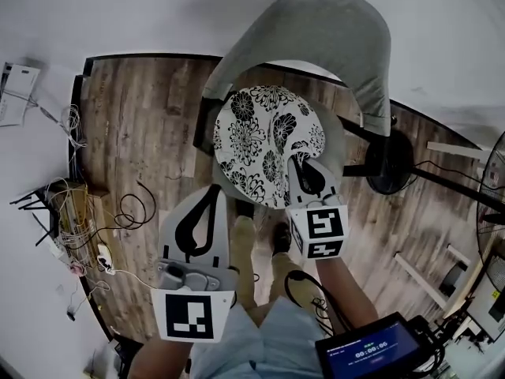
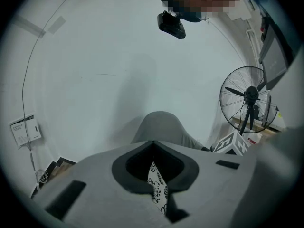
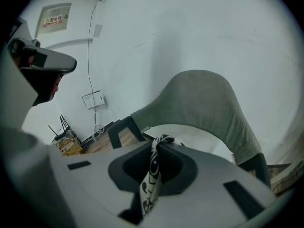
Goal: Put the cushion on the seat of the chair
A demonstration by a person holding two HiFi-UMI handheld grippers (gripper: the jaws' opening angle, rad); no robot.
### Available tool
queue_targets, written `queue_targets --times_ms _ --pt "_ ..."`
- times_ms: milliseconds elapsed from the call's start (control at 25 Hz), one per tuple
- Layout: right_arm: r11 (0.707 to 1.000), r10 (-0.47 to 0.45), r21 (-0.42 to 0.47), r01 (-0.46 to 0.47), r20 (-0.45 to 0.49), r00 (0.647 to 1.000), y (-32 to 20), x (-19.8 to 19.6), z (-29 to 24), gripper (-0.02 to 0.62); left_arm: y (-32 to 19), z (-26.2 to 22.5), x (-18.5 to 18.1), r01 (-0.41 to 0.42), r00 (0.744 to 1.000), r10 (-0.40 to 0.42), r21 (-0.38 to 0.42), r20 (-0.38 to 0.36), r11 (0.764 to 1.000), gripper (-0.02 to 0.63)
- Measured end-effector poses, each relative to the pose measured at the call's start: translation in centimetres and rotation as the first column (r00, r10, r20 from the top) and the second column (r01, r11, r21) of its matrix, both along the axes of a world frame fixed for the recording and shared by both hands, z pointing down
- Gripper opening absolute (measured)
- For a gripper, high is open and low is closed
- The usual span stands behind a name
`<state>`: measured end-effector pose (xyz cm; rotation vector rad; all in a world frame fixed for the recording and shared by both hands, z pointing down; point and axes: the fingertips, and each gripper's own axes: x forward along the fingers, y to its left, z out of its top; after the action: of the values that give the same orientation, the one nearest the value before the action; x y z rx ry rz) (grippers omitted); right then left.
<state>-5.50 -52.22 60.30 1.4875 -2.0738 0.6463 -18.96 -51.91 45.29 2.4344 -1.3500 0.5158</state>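
Both tongs (image 1: 215,191) (image 1: 304,163) on cushion's (image 1: 264,133) near edge

Bare test room, seemingly a lab workspace.
A plank floor (image 1: 142,125) is bounded by plain white walls (image 2: 95,56); tangled cables (image 1: 69,231) are piled at the frame's left, while a pedestal fan (image 2: 249,101) and a lit screen (image 1: 371,352) are seen at right.

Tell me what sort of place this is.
Probably a spare workroom or test room, not a lived-in home: bare white walls, a wood-plank floor, loose cables piled by the wall, a pedestal fan and one grey chair.
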Motion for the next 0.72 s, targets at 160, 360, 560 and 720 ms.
queue_targets --times_ms 160,360,560,720 --pt "1.0 0.022 -0.003 -0.022 -0.002 1.0 0.3 1.0 0.0 0.019 0.0 -0.2 0.7 -0.015 1.0 0.015 -0.001 -0.001 1.0 0.009" --pt "0.998 0.053 -0.028 -0.053 -0.004 0.999 1.1 2.9 1.3 0.029 0.1 -0.1 1.6 -0.035 0.999 0.035 0.004 0.0 0.999 0.009" --pt "0.988 0.123 -0.099 -0.121 0.008 0.992 2.9 5.6 4.3 0.064 0.7 0.6 2.9 -0.069 0.998 0.069 -0.009 0.007 0.998 0.009" --pt "0.971 0.199 -0.138 -0.195 0.017 0.98 4.7 8.6 6.5 0.088 1.6 1.4 4.6 -0.107 0.994 0.107 -0.028 0.013 0.994 0.009"
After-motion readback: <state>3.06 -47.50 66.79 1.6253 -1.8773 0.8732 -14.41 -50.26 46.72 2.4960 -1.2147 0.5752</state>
